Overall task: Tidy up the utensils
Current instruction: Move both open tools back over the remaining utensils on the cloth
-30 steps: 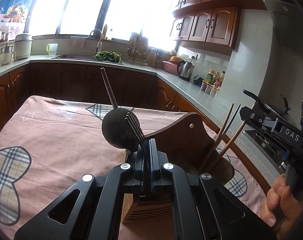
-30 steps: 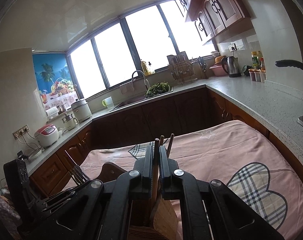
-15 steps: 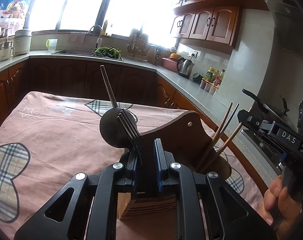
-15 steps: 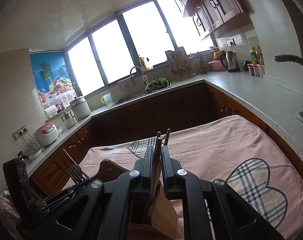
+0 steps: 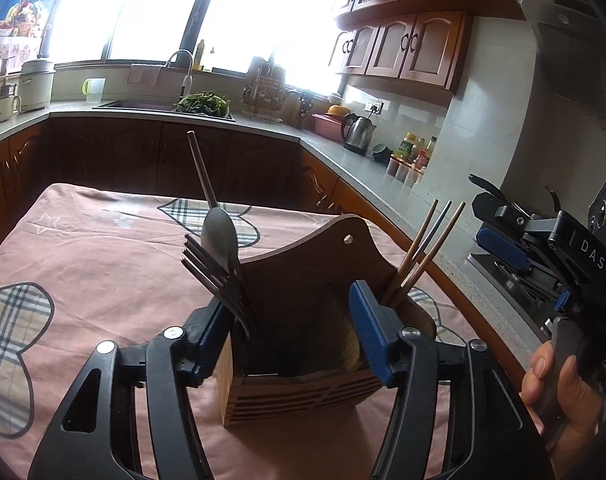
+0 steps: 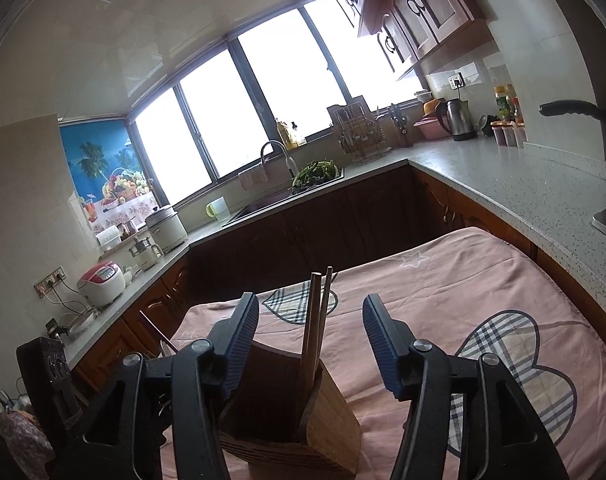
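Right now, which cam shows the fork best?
Left wrist. The fork stands tines-up in the holder beside the spoon, lit and close, just beyond the open left gripper. The right wrist view shows none of it clearly; that side is hidden behind its own gripper.

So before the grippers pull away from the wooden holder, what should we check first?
1. Left gripper open, nothing pinched: ok.
2. Right gripper open, nothing pinched: ok.
3. Metal fork and metal spoon standing in the slatted wooden utensil holder: ok, both lean left against its edge.
4. Fork clear of the left gripper's blue pad: cannot tell, it sits very close.
5. Brown wooden chopsticks resting in the holder's other end: ok, they lean but stay inside.
6. Holder upright on the pink patterned tablecloth: ok.
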